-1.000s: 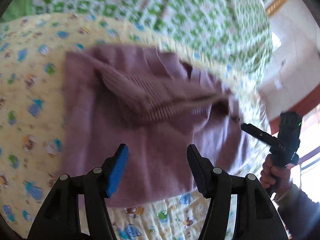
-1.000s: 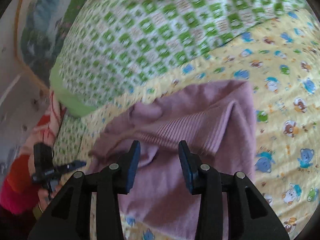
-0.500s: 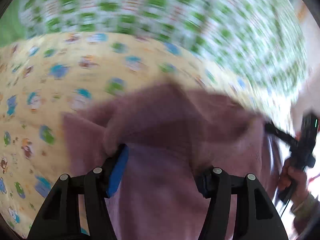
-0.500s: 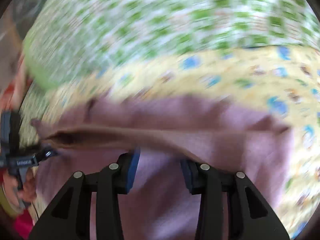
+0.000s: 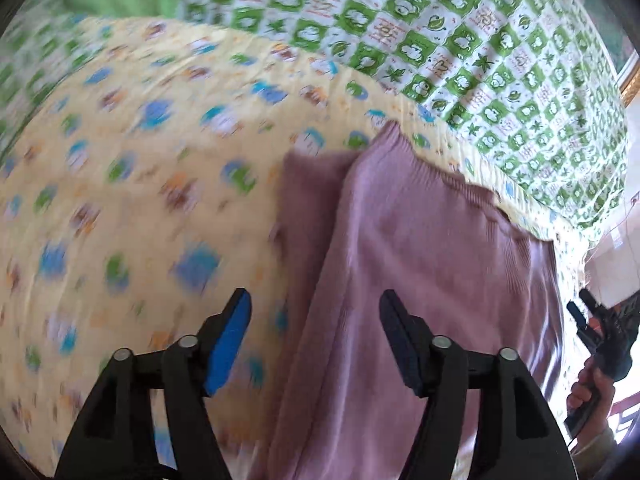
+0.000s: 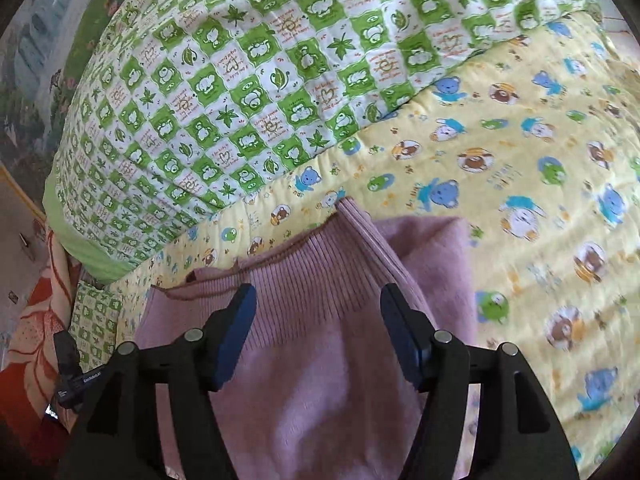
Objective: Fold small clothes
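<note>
Below our left gripper (image 5: 314, 342) and right gripper (image 6: 318, 332), both with jaws just spread wide and holding nothing, lies the mauve knitted garment (image 6: 320, 380) on the yellow cartoon-print sheet (image 6: 540, 184). Its long axis runs away from us toward the green checked quilt (image 6: 260, 80); our right gripper sits squarely over it.

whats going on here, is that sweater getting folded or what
A person with a handheld gripper in each hand is folding a mauve knit sweater on a yellow cartoon-print sheet, beside a green checked quilt. The sweater lies partly folded, its ribbed hem turned over the top. The left gripper and the right gripper are both above the cloth, jaws just opened, nothing pinched between them.
</note>
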Tool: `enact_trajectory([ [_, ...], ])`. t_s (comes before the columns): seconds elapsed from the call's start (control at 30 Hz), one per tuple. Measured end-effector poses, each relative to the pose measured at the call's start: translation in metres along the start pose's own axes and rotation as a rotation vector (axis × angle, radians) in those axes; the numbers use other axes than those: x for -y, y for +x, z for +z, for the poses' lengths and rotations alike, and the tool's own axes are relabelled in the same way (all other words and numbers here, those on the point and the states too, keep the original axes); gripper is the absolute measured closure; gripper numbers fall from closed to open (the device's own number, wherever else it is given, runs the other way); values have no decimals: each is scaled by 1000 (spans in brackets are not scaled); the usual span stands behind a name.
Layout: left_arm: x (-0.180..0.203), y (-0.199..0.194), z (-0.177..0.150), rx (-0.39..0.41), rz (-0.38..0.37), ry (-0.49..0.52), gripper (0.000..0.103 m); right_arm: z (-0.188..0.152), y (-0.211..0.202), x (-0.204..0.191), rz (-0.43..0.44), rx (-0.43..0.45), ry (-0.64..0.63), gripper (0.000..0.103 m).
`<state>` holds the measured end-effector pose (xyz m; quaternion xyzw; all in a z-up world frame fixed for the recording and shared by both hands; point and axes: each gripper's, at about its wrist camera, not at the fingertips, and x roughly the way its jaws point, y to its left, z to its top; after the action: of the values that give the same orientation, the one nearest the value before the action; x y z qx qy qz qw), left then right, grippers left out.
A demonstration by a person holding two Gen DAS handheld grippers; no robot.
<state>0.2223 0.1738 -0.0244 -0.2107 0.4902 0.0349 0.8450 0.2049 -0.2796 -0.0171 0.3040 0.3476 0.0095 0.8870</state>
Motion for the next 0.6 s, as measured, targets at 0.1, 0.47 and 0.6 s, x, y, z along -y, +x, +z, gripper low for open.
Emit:
enact_trajectory([
  [0.1, -11, -18, -38, -27, 3, -32, 31, -28, -31, 8, -52, 1, -20, 38],
  [0.47, -5, -9, -106, -64, 98, -40, 56, -109, -79, 38, -176, -69, -14, 38],
  [0.6, 6, -6, -104, -62, 73, 9, 88, -119, -72, 35, -204, -123, -86, 66],
])
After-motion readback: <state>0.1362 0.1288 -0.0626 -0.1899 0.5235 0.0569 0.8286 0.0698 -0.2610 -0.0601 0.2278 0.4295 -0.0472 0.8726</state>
